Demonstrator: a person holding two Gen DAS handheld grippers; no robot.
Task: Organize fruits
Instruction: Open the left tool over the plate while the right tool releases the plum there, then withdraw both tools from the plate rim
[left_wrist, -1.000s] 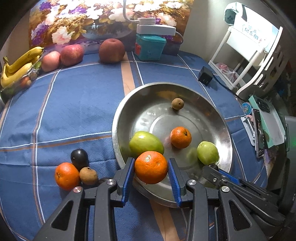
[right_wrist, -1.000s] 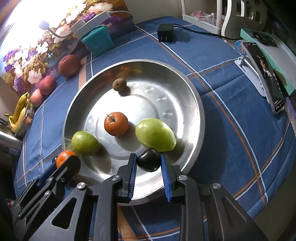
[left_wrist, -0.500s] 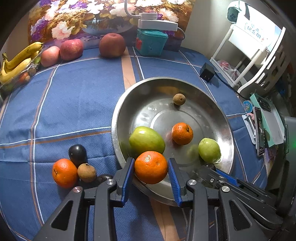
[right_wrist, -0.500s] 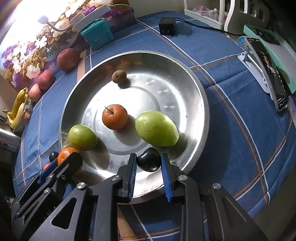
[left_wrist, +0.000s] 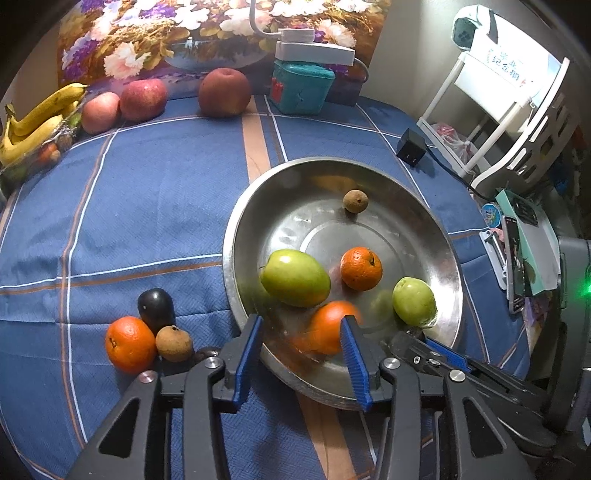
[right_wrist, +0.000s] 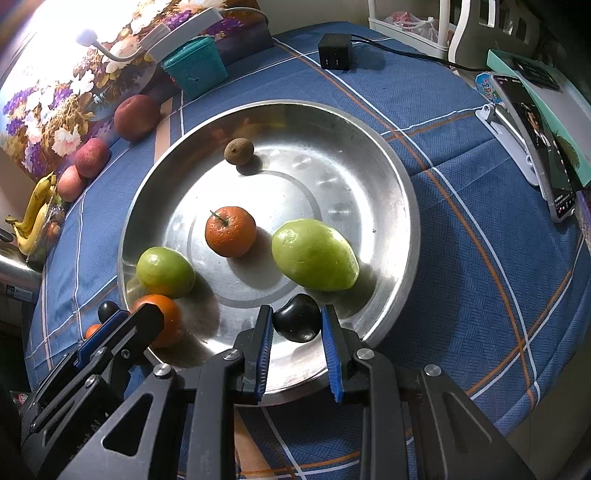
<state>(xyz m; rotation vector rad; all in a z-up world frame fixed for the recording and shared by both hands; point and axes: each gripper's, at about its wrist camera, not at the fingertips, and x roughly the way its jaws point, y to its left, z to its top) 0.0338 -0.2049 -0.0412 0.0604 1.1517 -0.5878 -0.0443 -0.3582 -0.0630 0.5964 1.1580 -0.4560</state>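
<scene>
I am letting the orange go into the near side of the metal bowl; my left tongs are gaping. My right tongs are pinching the dark plum over the bowl's near rim; I should be opening them low, gently.

Your desk, under a blue plaid cloth, carries a steel basin, three apples, bananas, a teal box, a black charger, and an orange, dark plum and longan clustered together.
</scene>
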